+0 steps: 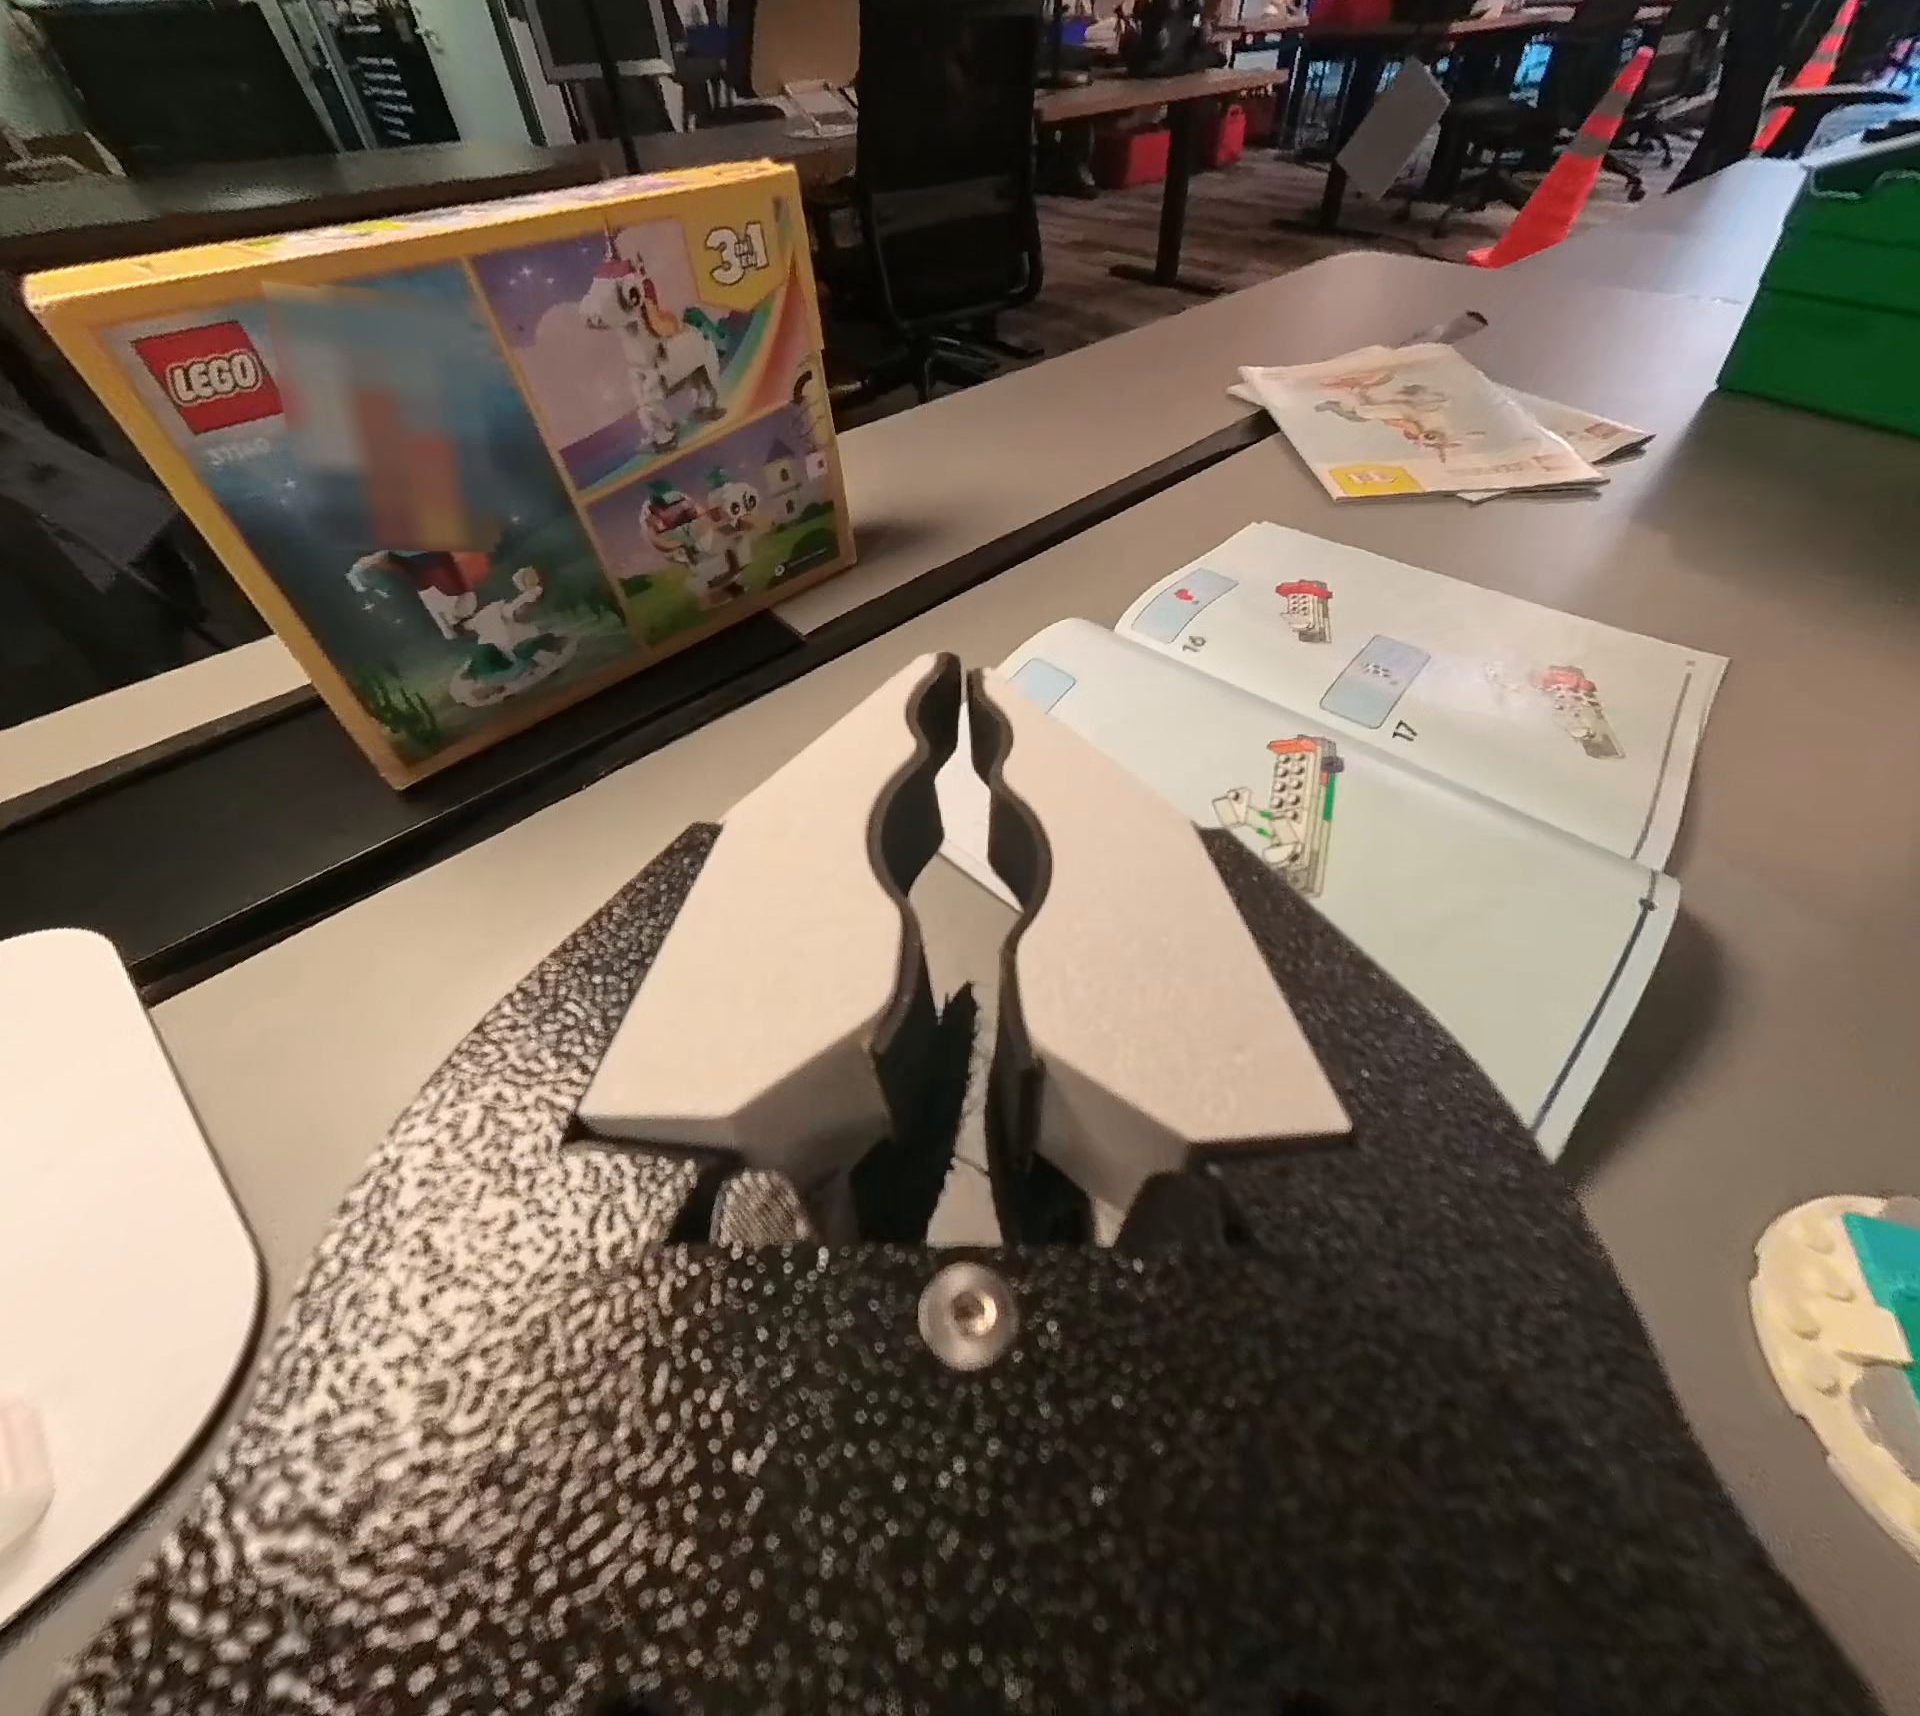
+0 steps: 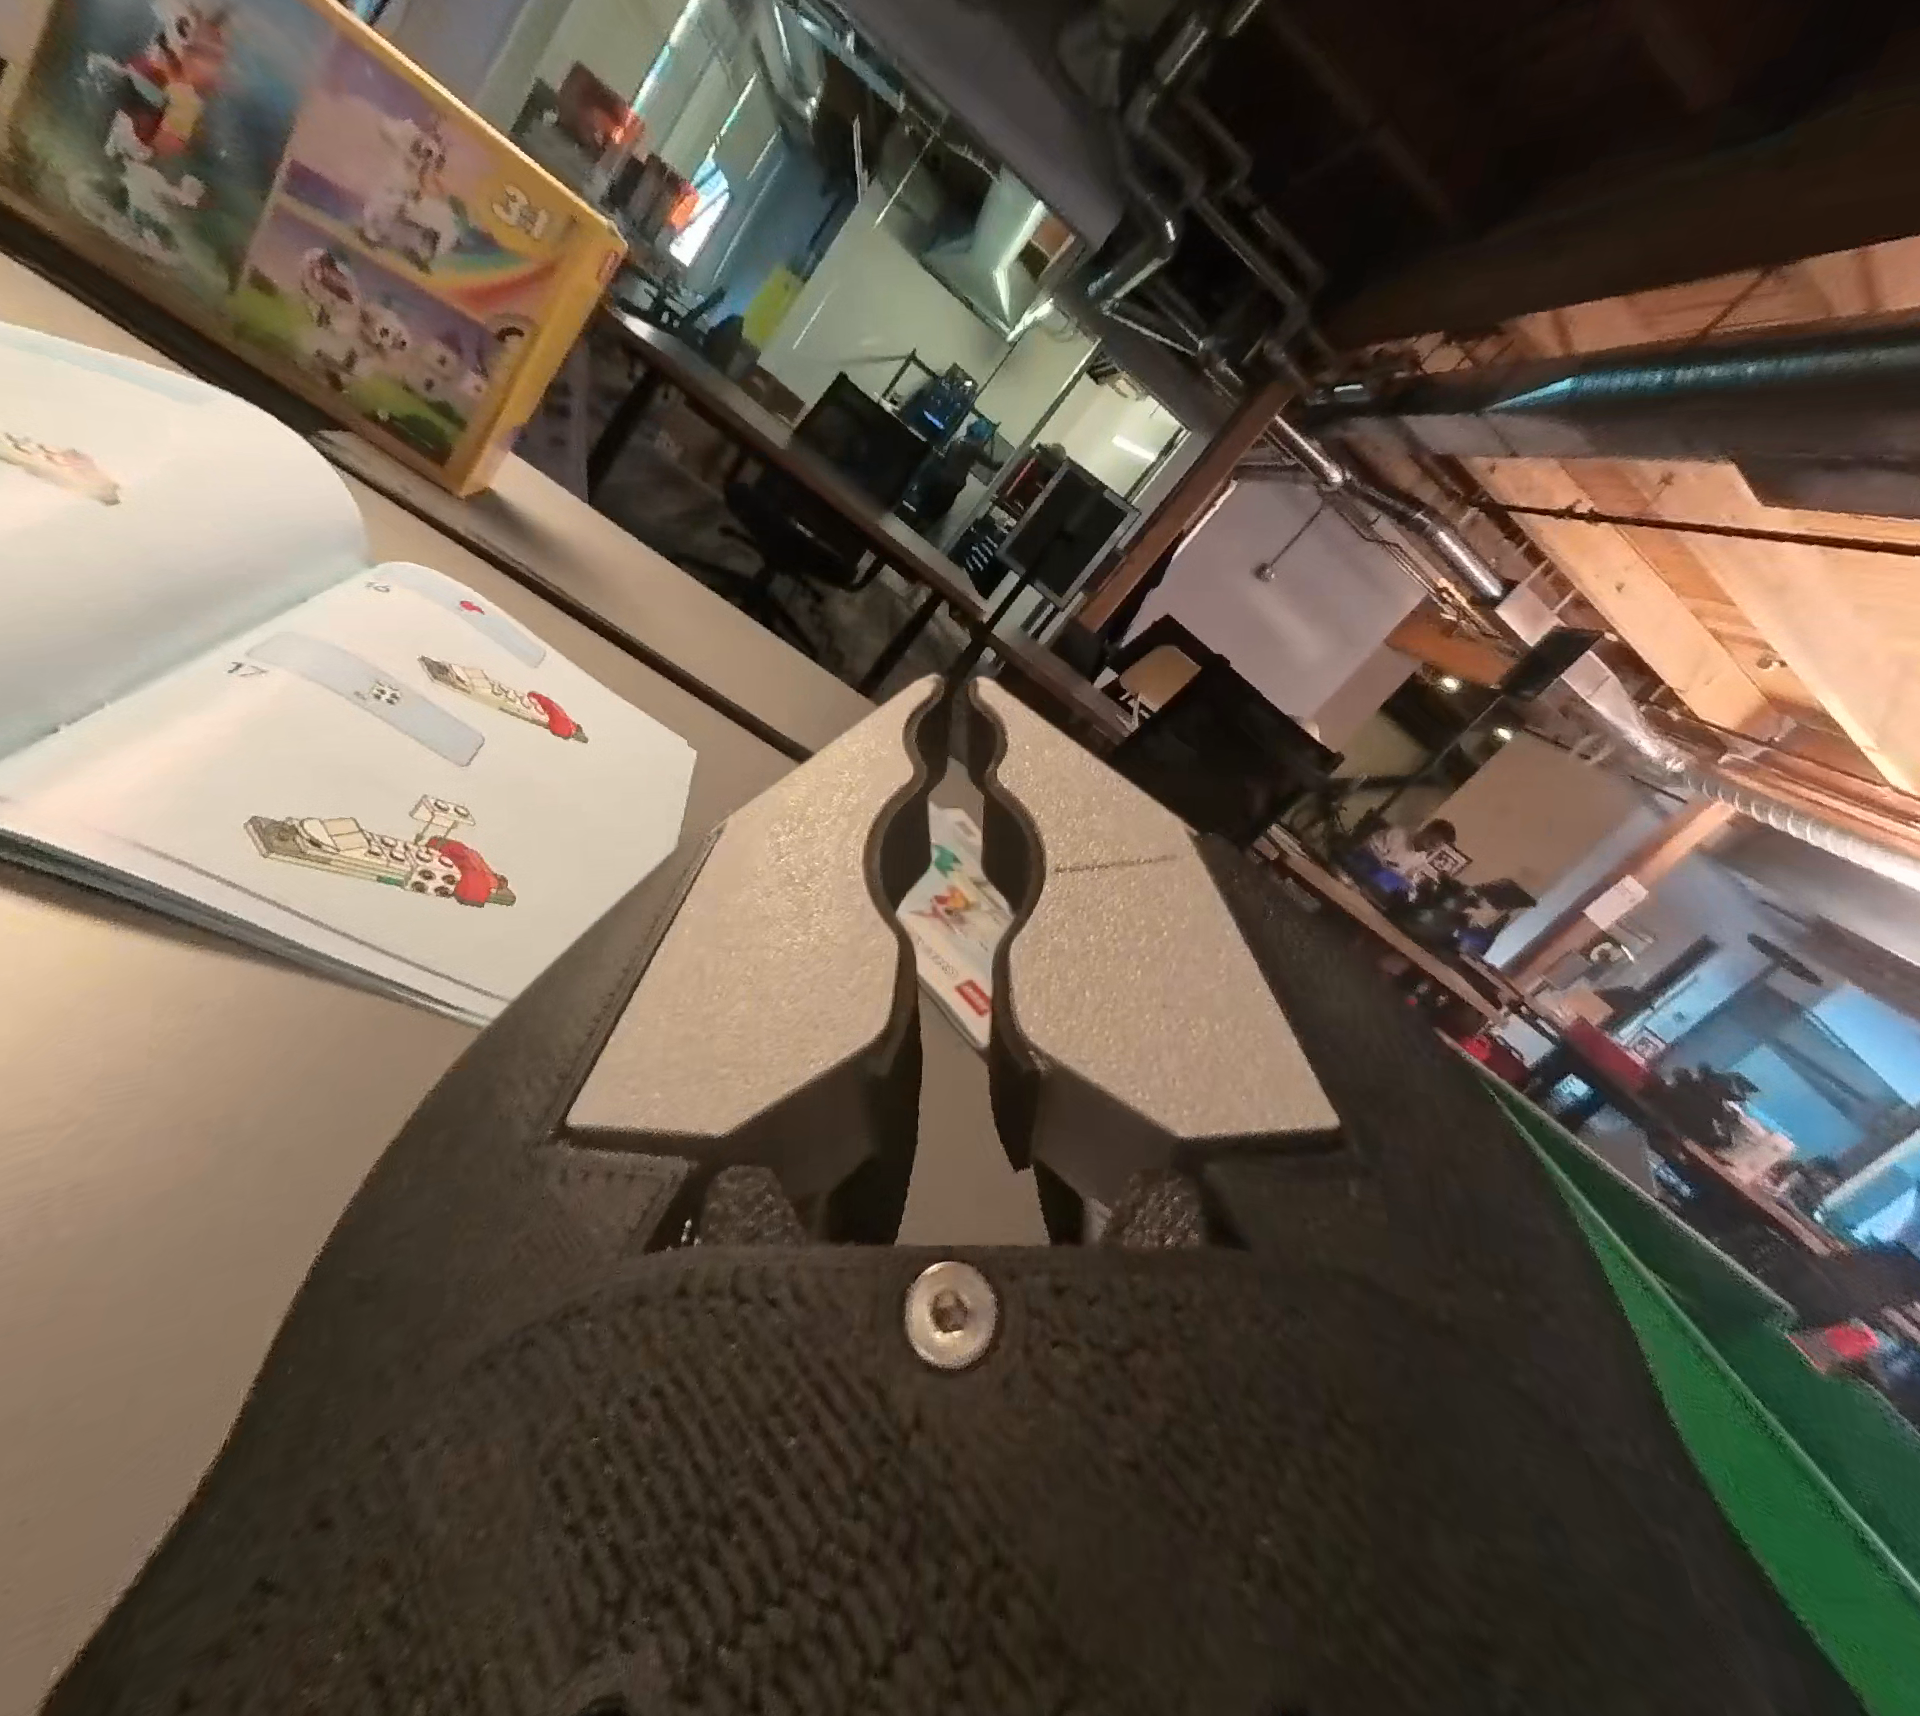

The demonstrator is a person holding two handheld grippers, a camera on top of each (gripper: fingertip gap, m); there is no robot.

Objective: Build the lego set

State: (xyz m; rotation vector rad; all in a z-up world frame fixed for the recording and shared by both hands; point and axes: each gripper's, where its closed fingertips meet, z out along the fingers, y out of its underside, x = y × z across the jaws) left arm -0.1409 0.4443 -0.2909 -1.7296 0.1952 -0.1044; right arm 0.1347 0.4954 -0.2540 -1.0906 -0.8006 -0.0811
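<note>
My left gripper (image 1: 964, 679) is shut and empty, held above the grey table just short of the open instruction booklet (image 1: 1382, 731). A partly built white round plate with teal pieces (image 1: 1839, 1334) lies at the right edge of the left wrist view. The yellow set box (image 1: 457, 461) stands upright at the back left. My right gripper (image 2: 958, 692) is shut and empty, tilted steeply, low over the table. In the right wrist view the open booklet (image 2: 312, 731) lies to its left and the set box (image 2: 301, 160) stands behind it.
More folded booklets (image 1: 1423, 419) lie at the back right of the table, also seen between my right fingers (image 2: 961, 918). Green bins (image 1: 1839, 295) stand at the far right, with a green wall (image 2: 1714, 1417) close beside my right gripper. A white tray (image 1: 94, 1230) sits at left.
</note>
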